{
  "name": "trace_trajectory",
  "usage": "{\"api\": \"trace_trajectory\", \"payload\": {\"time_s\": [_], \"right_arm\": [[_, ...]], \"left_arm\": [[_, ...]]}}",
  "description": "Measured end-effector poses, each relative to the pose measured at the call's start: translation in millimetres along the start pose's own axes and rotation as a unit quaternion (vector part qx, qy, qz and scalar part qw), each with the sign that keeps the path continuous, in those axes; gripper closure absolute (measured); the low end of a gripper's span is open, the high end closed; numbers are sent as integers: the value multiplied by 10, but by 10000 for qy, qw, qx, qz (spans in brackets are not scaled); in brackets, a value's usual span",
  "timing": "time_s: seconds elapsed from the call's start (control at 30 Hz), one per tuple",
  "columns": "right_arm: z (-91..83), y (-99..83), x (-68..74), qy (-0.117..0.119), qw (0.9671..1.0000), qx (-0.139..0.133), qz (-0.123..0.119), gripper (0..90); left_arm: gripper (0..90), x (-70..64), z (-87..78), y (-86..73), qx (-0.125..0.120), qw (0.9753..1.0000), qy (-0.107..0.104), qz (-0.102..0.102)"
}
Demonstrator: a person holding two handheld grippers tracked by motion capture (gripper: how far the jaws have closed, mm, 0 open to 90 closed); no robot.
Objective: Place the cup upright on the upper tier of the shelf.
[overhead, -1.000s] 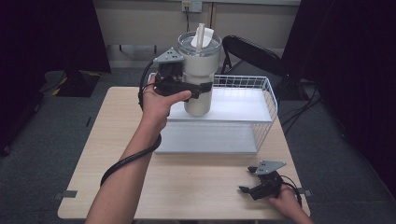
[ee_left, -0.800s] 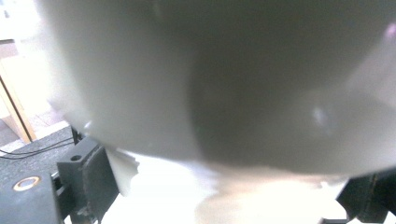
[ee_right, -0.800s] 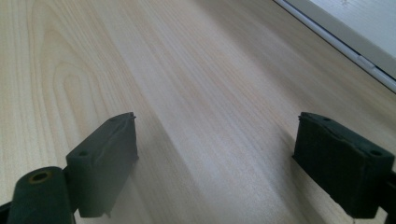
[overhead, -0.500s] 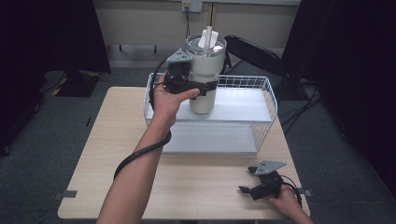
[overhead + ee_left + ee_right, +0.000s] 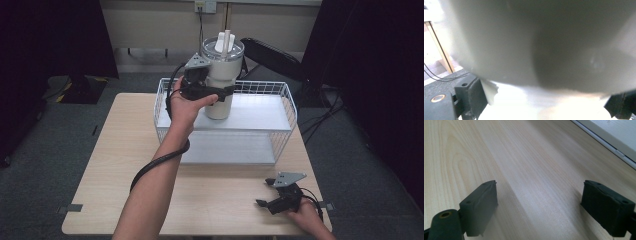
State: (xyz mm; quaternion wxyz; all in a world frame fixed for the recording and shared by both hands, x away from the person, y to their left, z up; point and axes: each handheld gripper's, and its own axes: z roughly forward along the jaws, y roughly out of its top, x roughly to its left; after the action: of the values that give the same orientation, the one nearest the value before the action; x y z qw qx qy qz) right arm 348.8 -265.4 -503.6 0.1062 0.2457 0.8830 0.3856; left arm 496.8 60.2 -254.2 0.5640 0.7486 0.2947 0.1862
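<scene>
Pale wood grain runs under us on the table (image 5: 125,165), and dark curtains close off the room on both sides.

Nearest to us, our right gripper (image 5: 272,202) rests on the tabletop by the near right corner, jaws spread wide with nothing between them. Its own view confirms this: the two black pads (image 5: 480,206) stand well apart over bare wood, with a white edge of the basket's tray just showing at the upper right.

Farther out sits the white wire basket (image 5: 287,107), with its white floor bare. Over its far left part our left gripper (image 5: 220,93) has closed around a tall white tumbler (image 5: 221,82), gripping it about mid-height. The tumbler has a clear lid and a white straw piece sticking up. Its base looks low over the basket floor, but we cannot tell from above whether it touches.

We judge the grasp and carry as done; what seems left is setting the tumbler down inside the basket and letting go.

The high view gives us the whole layout and the tumbler's place over the basket. The left gripper view offers none of that: the tumbler's wall (image 5: 544,42) looms blurred and close, with one pad (image 5: 475,96) pressed at its side, which does confirm a firm hold.
</scene>
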Motion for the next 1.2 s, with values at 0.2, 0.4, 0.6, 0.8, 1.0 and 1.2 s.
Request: {"api": "trace_trajectory", "payload": {"time_s": [0.2,0.4,0.6,0.8,1.0,1.2], "right_arm": [[0,0,0,0,10000,0,-1,129],[0,0,0,0,10000,1,-2,129],[1,-2,1,1,10000,-9,2,128],[0,-2,1,2,10000,-10,2,128],[1,-2,2,1,10000,-9,3,129],[0,-2,2,2,10000,-10,3,129]], "left_arm": [[95,28,27,-43,-39,10000,40,-25],[93,13,4,-53,27,9999,-1,121],[93,8,-41,-96,-32,9998,-14,180],[92,-19,-48,-119,-86,9998,6,205],[90,-26,-47,-128,-101,9997,39,231],[89,-23,-58,-187,-183,9994,40,301]]}}
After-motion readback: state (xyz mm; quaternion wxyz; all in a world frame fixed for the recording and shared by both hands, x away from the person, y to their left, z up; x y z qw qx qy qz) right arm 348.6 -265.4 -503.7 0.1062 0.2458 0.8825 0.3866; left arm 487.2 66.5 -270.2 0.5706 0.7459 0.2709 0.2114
